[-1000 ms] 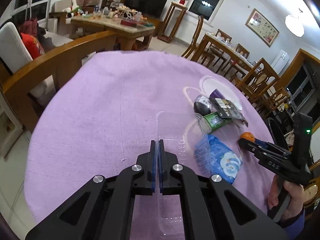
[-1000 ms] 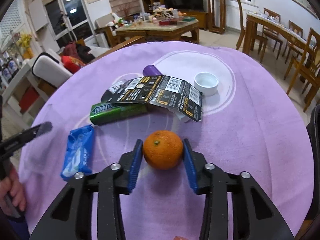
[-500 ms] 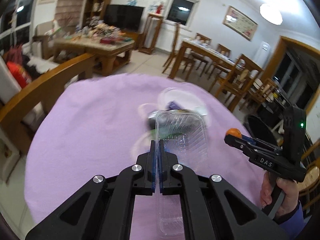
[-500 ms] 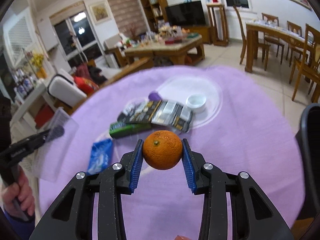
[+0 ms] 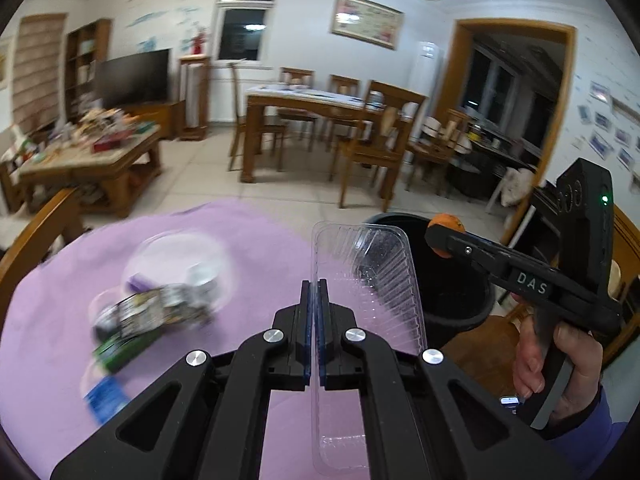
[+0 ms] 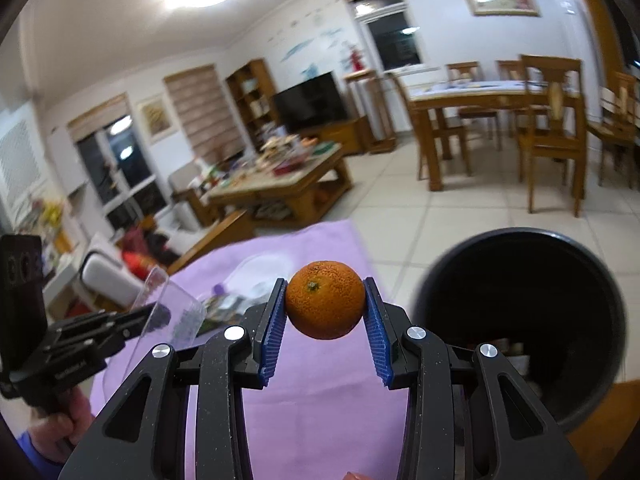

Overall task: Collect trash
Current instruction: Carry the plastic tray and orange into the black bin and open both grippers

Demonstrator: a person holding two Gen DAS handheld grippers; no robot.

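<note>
The left hand-held gripper [image 5: 315, 320] has its blue pads pressed together on the wall of a clear plastic tray [image 5: 364, 276], which stands up between and beyond the fingers, lifted off the purple surface [image 5: 52, 320]. The right hand-held gripper [image 6: 325, 320] is partly open and clamped on an orange [image 6: 324, 300], with one blue pad touching each side of the fruit; the orange is held in the air, above the edge of the surface. In the left wrist view the person's right hand [image 5: 560, 360] grips the handle of that tool, and the orange [image 5: 446, 228] shows at its tip. Just beyond the tray and the orange stands a black trash bin [image 6: 520, 320] beside the surface, with its mouth open upward; some items lie at its bottom, too dark to name. Still on the surface, to the left and blurred, lie a black printed wrapper [image 5: 152, 312], a green packet [image 5: 124, 350], a blue packet [image 5: 106, 398] and a small white bowl [image 5: 202, 276]. Farther away are a wooden dining table [image 5: 320, 108] with chairs and a television [image 5: 134, 76].
</note>
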